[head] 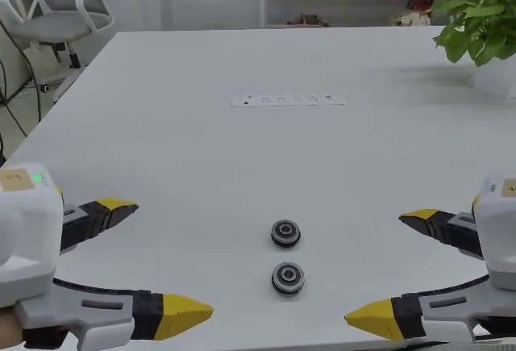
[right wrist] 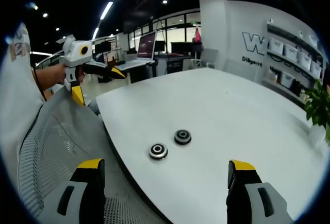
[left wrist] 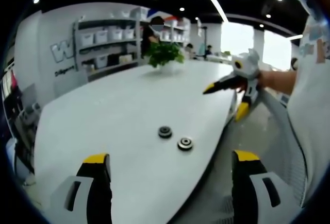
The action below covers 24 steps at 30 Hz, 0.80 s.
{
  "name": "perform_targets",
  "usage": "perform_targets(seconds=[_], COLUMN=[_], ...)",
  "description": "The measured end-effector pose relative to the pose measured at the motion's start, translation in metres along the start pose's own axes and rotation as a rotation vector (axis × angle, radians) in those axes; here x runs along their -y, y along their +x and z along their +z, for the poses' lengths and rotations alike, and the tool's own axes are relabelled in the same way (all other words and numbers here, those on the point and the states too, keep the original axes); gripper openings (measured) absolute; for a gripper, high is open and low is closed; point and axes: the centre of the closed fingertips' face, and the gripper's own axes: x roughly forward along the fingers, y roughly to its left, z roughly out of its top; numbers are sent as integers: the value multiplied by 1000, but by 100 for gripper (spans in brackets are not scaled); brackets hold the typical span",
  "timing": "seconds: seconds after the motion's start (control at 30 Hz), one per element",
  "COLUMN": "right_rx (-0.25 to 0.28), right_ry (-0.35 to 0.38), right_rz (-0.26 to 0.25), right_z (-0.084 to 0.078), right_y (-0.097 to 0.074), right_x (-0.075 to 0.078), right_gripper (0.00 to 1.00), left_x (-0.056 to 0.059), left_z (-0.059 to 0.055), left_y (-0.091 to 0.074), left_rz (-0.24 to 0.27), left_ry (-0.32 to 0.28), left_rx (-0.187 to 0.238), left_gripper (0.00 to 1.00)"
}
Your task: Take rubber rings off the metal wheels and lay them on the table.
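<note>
The left gripper (head: 174, 257) is cut off by the head view's left and bottom edges, so most of its body runs out of frame. The right gripper (head: 373, 268) is cut off the same way at the right and bottom edges. The far metal wheel (head: 285, 233) and the near metal wheel (head: 288, 278) are too small to tell rubber from metal; each reads as a dark outer band around a pale hub. The power strip's (head: 286, 100) sockets are mere specks. The potted plant (head: 476, 12) is clipped by the top and right edges, and the office chair (head: 60, 12) by the top and left. In the left gripper view, shelving (left wrist: 103, 44) hides the wall lettering (left wrist: 62, 51) past its first letter.
</note>
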Motion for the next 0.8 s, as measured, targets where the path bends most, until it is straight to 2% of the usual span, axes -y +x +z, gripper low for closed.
perform_targets(seconds=[0.47,0.8], right_rx=[20,31], right_ry=[-15,-29], right_rz=[1,-3], right_z=[12,20], right_y=[2,4], right_x=[5,13], right_gripper=[99,99], left_x=[-7,-13], left_z=[6,14], left_y=[1,5], left_rz=[5,3], left_ry=[24,39], left_rx=[-3,-1], left_gripper=[99,99])
